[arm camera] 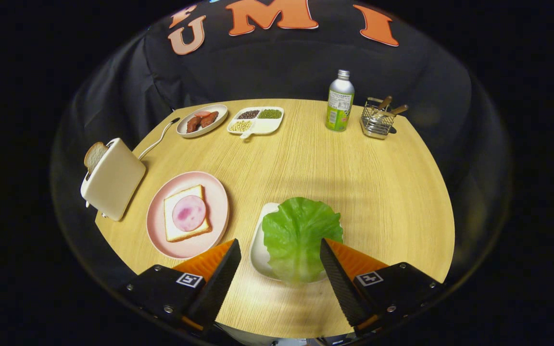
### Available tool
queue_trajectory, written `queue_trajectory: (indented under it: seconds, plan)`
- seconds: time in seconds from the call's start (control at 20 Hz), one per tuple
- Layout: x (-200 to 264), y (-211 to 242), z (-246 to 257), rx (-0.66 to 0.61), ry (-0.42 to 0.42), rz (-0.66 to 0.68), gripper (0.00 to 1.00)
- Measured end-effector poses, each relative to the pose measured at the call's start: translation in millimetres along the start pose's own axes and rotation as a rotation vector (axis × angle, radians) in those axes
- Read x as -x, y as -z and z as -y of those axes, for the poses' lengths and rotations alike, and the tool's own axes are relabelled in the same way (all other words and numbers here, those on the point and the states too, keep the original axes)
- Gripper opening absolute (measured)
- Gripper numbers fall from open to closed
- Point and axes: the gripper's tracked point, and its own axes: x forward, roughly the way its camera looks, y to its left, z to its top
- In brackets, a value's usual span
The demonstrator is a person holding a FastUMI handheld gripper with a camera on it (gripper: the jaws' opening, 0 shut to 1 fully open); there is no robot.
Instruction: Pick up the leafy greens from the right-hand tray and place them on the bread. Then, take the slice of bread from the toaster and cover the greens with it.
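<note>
A green lettuce leaf (300, 238) lies on a small white tray (259, 245) at the near side of the round wooden table. My gripper (280, 253) is open, and the near part of the leaf sits between its two fingers without touching either. To the left of the left finger, a pink plate (214, 192) carries a slice of bread (173, 230) topped with a round pink ham slice (189, 213). Further left stands a cream toaster (113, 179) with another slice of bread (94, 154) sticking out of its slot.
At the table's far side are an oval plate of sausages (202, 120), a divided white dish of beans (256, 120), a green and silver bottle (340, 101) and a wire cutlery holder (378, 118). The toaster's cord (157, 138) trails toward the back.
</note>
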Motion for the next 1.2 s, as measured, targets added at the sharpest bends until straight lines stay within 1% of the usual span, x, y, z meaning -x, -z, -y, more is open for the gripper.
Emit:
queue_trajectory:
  seconds: [0.1, 0.2, 0.3, 0.4, 0.7, 0.85, 0.9, 1.05, 1.2]
  plan:
    - [-10, 4, 4, -0.001, 0.008, -0.023, 0.96]
    - [-19, 10, 2, -0.007, -0.007, -0.052, 0.94]
    - [-28, 14, 5, 0.002, -0.011, -0.075, 0.94]
    - [-39, 18, 11, 0.004, 0.004, -0.092, 0.94]
    - [-65, 33, 22, -0.023, 0.018, -0.155, 0.94]
    - [-72, 31, 24, 0.016, 0.050, -0.134, 0.93]
    - [-71, 28, 25, 0.029, 0.063, -0.121, 0.90]
    - [-72, 30, 22, 0.030, 0.067, -0.109, 0.80]
    - [-71, 30, 21, 0.028, 0.070, -0.103, 0.63]
